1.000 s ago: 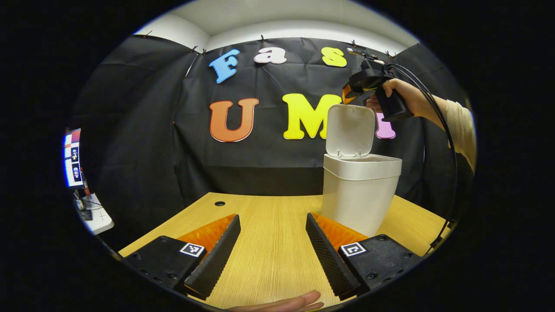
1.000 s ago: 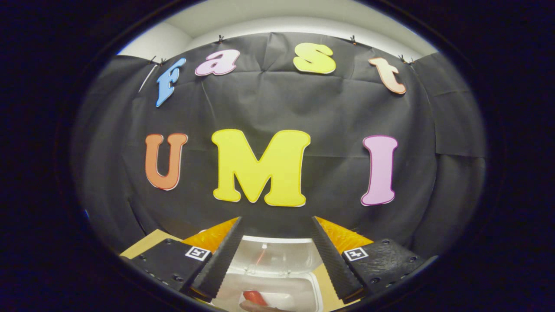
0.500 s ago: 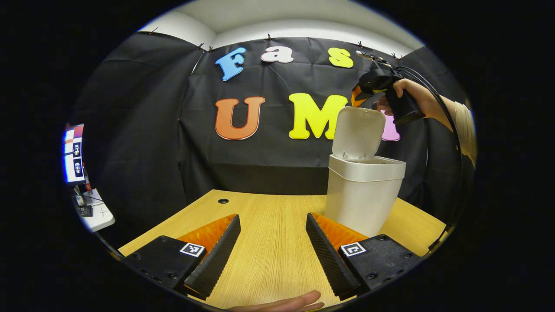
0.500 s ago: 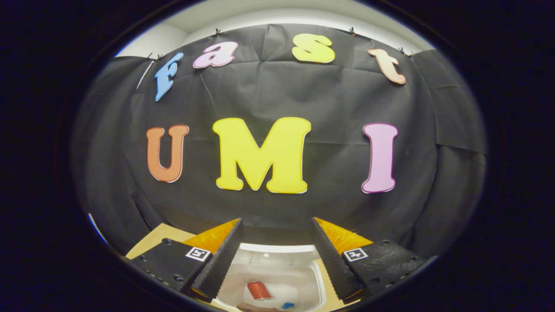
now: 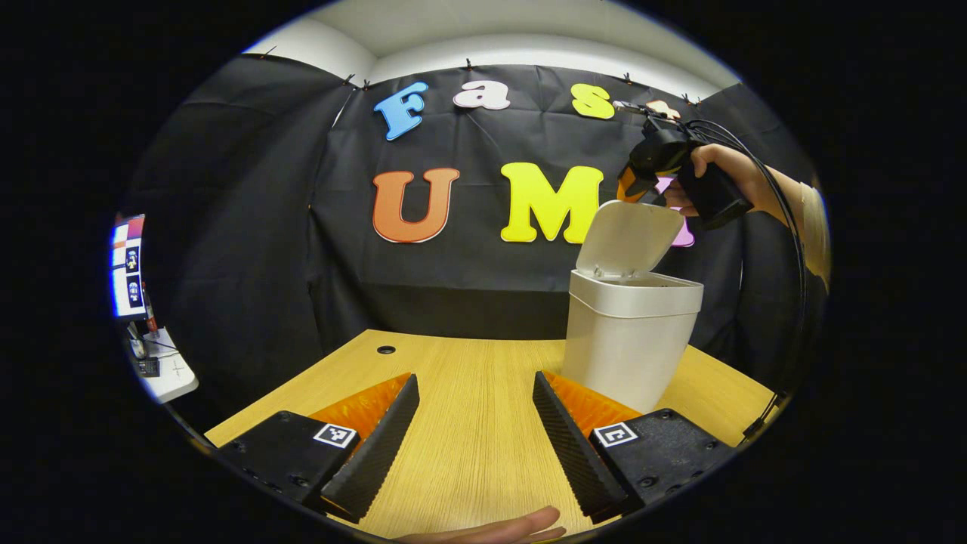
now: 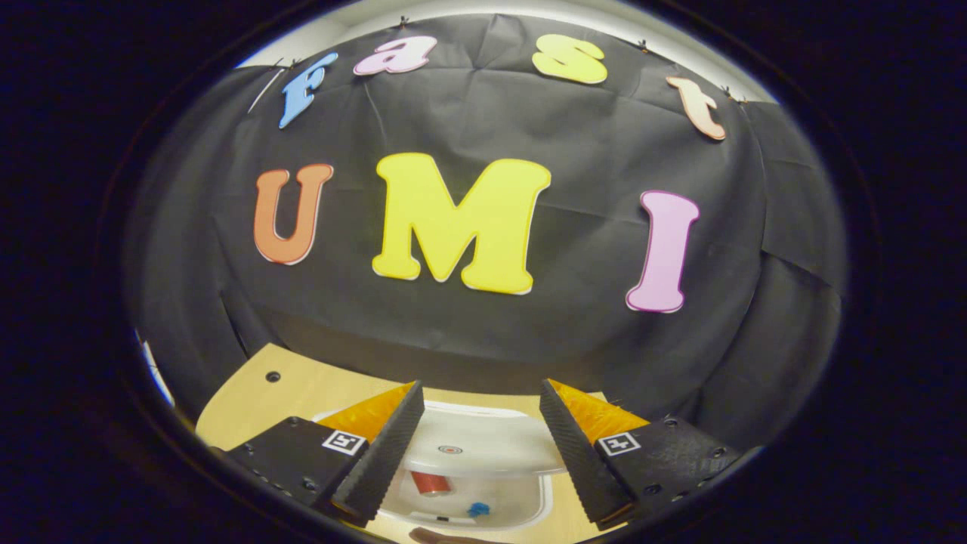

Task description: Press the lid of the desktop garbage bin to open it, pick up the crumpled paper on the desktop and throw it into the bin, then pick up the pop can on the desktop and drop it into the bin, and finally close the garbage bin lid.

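Low in the left gripper view, the left gripper [image 5: 474, 431] spreads wide over bare wooden table [image 5: 468, 446], holding nothing. Right of centre stands the white bin [image 5: 628, 340], lid [image 5: 628, 238] half-tilted. Above it, upper right, a hand holds the right gripper [image 5: 634, 185], fingers apart, empty. The pop can [image 6: 427, 483] lies inside.

Black cloth wall [image 5: 249, 227] hangs behind a light wooden table [image 5: 468, 423]; white ceiling [image 5: 483, 30] above, a small white side desk [image 5: 170, 378] at left.
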The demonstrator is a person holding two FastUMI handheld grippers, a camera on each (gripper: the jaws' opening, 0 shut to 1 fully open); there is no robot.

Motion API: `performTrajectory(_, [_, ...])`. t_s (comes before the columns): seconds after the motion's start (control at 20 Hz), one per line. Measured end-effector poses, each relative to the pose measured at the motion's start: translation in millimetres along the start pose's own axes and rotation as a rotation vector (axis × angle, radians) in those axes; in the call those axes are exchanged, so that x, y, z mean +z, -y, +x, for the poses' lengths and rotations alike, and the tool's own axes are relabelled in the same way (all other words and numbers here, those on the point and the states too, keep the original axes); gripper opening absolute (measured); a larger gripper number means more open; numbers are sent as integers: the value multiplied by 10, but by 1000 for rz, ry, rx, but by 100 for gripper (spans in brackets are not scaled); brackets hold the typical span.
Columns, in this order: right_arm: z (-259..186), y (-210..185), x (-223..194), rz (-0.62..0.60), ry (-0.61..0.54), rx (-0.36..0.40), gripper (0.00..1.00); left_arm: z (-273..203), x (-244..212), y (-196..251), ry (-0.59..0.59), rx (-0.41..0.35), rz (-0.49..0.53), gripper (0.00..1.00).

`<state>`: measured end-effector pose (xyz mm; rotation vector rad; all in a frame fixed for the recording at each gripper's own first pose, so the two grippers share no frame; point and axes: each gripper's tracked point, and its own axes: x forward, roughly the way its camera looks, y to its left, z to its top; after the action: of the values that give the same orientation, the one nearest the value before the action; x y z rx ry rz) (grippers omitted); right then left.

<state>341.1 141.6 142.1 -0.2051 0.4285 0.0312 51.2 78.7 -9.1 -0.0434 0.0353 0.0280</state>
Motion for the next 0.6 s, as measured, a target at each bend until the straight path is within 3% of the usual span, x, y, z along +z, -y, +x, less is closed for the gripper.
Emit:
performTrajectory(0.2, [-61,-122,-355,-100,-85,-14,95,-34,10,64,4,-29,4,98])
performTrajectory(0.4, [-61,-195,-694,-182,-133,-43,96,-21,-3,-76,4,10,21,98])
performTrajectory(0.6, [-22,-215,-914,-175,-156,-39,99,17,-60,-91,-18,11,9,98])
